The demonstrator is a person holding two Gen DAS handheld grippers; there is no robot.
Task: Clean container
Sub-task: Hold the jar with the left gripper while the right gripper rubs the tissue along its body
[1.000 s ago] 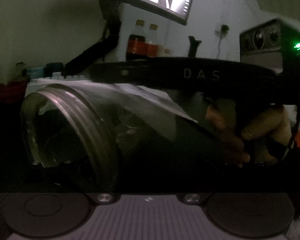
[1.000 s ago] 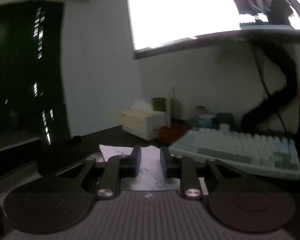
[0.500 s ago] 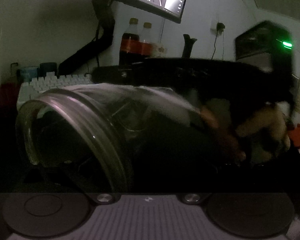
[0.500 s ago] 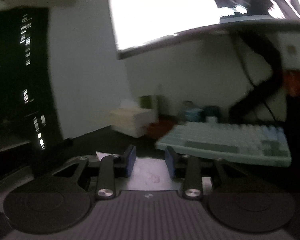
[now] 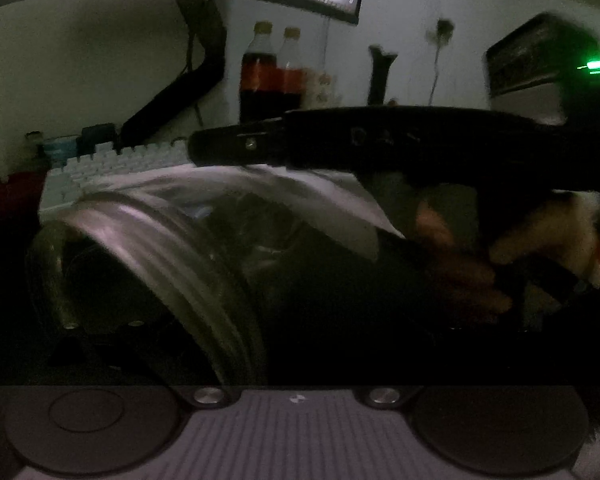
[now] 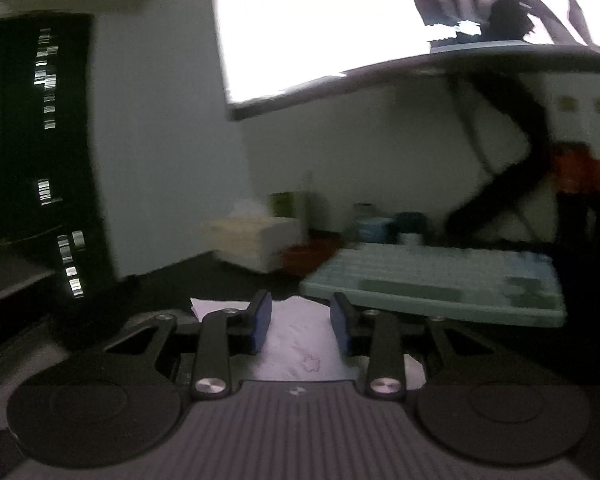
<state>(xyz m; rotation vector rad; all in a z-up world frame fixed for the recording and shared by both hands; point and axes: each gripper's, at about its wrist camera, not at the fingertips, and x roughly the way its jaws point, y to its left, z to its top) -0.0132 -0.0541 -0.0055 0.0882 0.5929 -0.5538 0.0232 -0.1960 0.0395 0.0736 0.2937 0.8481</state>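
**Right jaws let go of the tissue beside the jar**

Now that the right gripper [image 6: 300, 326] stands with its blue pads [image 6: 262, 320] parted wider than a second ago, the white tissue [image 6: 300, 348] lies loose between them rather than pinched; neither pad presses on it. A second ago the pads stood closer together over the same sheet. Half a second ago they had already reached this spacing, so the release looks finished.

From the left wrist view, the glass container [image 5: 152, 256] lies on its side close to the camera, its threaded mouth turned toward the left of the picture, and the tissue is draped over its upper wall. It has kept nearly the same place across the second. The left gripper's fingers are hidden in the dark behind the glass, so whether it clamps the jar cannot be told. The person's hand [image 5: 540, 248] holds the right tool above the jar.

Judged from this, wiping has paused: the tissue probably needs a fresh grip before any wiping can go on.
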